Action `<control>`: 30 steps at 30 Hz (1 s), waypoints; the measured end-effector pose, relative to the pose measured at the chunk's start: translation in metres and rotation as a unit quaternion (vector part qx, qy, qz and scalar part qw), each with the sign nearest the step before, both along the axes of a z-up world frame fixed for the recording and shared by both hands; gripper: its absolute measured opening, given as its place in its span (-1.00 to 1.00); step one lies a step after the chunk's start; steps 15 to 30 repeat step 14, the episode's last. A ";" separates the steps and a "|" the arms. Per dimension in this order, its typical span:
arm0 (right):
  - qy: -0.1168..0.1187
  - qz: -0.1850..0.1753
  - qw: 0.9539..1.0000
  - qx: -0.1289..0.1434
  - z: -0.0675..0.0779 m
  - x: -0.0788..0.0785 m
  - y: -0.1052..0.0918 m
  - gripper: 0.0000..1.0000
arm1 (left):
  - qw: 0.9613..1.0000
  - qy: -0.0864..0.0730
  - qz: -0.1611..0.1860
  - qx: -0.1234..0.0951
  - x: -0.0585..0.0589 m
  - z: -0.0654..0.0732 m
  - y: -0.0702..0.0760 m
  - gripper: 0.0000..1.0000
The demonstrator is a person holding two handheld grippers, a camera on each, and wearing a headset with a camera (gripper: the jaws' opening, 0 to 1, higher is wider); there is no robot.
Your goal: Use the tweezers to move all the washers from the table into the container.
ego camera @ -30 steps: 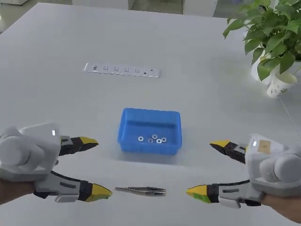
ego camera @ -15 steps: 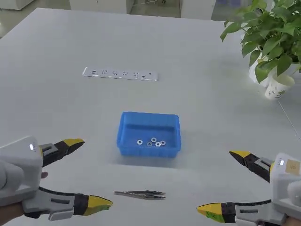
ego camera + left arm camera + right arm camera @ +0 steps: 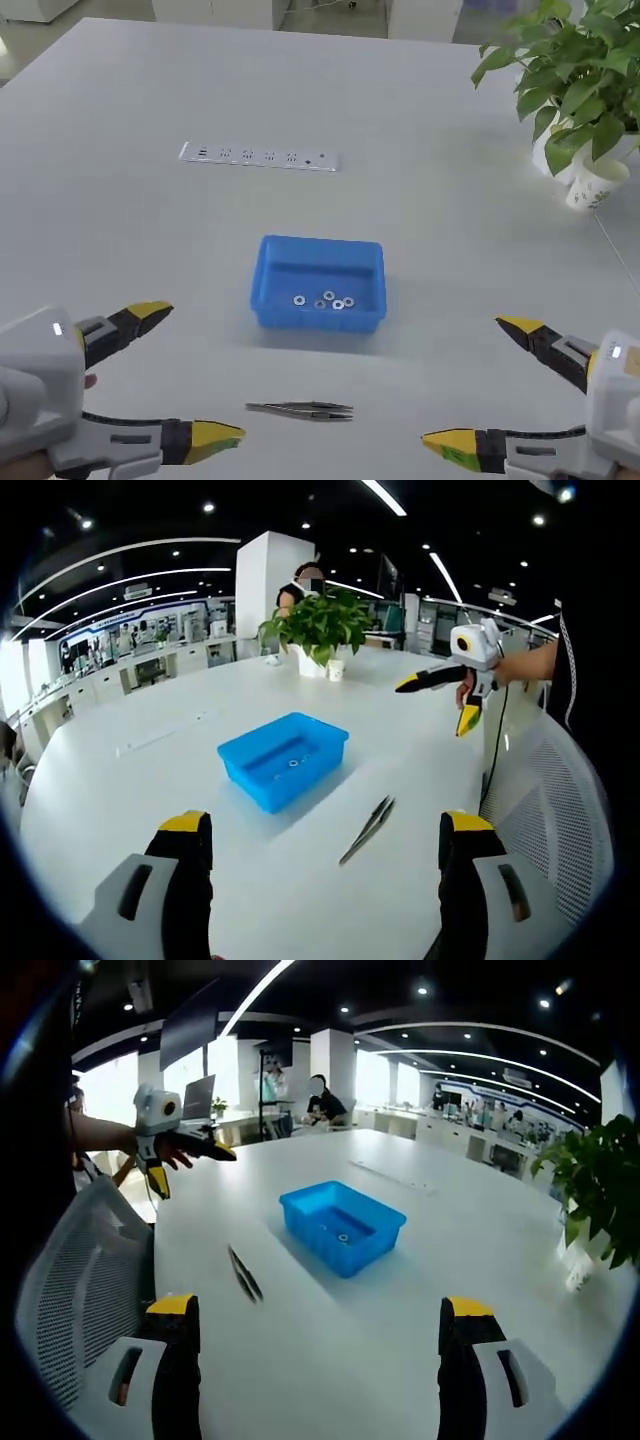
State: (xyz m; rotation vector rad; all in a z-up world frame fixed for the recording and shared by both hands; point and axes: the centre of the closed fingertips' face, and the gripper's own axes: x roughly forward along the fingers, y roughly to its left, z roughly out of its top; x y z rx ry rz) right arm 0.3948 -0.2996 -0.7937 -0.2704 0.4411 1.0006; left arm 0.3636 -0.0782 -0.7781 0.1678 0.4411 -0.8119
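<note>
on the table [image 3: 450, 200], just in front of the blue container [image 3: 315, 318] with washers [image 3: 325, 300] inside: tweezers [image 3: 300, 408], untouched, long axis running side to side between left gripper [image 3: 205, 372] and right gripper [image 3: 462, 381], both spread wide and empty. closer to the left one; split tips seemingly toward the right.

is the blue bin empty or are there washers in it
Not empty: several washers lie on the floor of the blue bin.
</note>
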 end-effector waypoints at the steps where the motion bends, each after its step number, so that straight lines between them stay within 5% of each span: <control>1: 0.000 -0.001 1.000 0.001 0.000 -0.001 0.000 1.00 | 1.000 0.000 0.000 0.001 0.001 0.000 0.000 0.98; 30: 0.005 -0.010 1.000 0.015 0.001 -0.010 0.000 1.00 | 1.000 0.005 0.004 -0.004 -0.002 -0.003 0.000 0.98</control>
